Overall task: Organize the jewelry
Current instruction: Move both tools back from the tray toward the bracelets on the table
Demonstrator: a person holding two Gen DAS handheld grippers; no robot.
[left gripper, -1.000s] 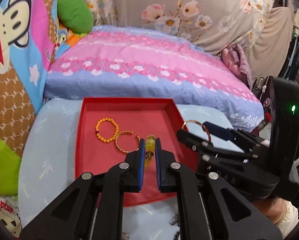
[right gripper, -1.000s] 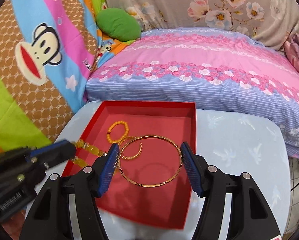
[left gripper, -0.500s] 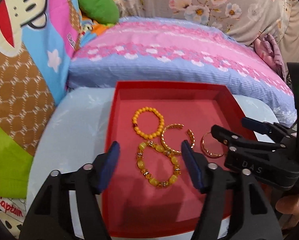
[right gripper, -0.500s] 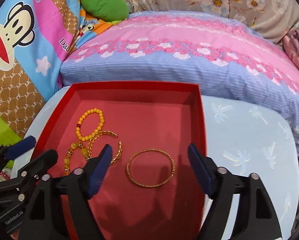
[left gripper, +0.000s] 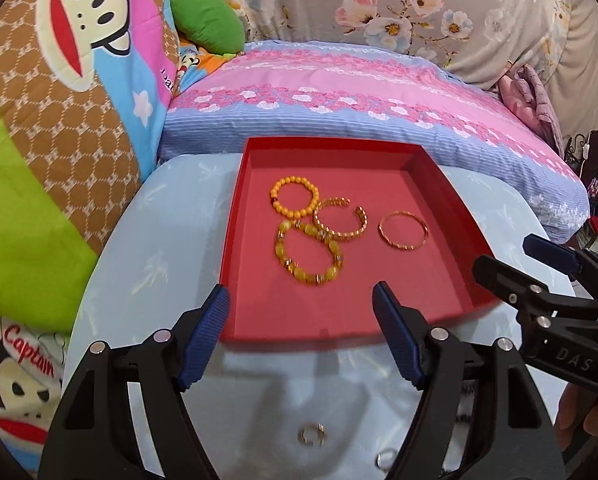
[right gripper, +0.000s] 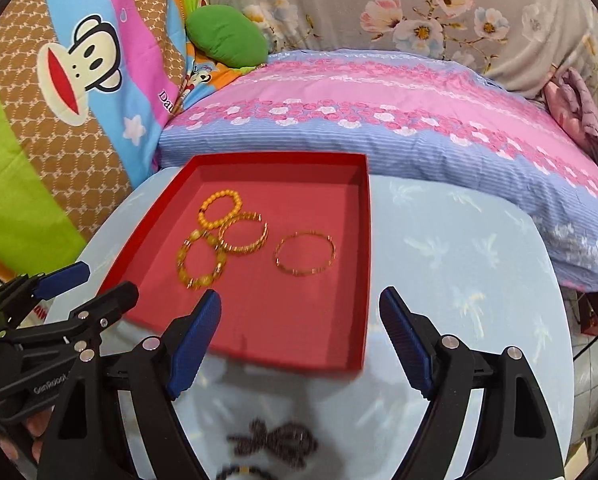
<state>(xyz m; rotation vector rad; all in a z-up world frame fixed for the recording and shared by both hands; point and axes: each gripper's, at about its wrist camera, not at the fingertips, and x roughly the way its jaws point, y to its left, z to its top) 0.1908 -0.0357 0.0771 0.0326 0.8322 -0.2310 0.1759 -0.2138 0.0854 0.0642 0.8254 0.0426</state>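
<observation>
Both tongs are standing wide apart and empty; left tongs (left gripper: pixel 301 330) are opening further, right tongs (right gripper: pixel 301 334) are holding wide. Four bracelets are lying in the red tray (left gripper: pixel 451 216). Remaining pieces are sitting on the table nearer: small ring (left gripper: pixel 311 436) under left, dark chain (right gripper: pixel 273 446) under right.

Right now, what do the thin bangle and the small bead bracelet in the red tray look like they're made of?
Thin bangle: probably gold-toned metal, since it keeps a rigid, thin hoop shape with small glints. Small bead bracelet: smooth, opaque orange-yellow round beads, maybe plastic, resin or stone; the look leaves that open. Red tray: matte, looks like card.
</observation>
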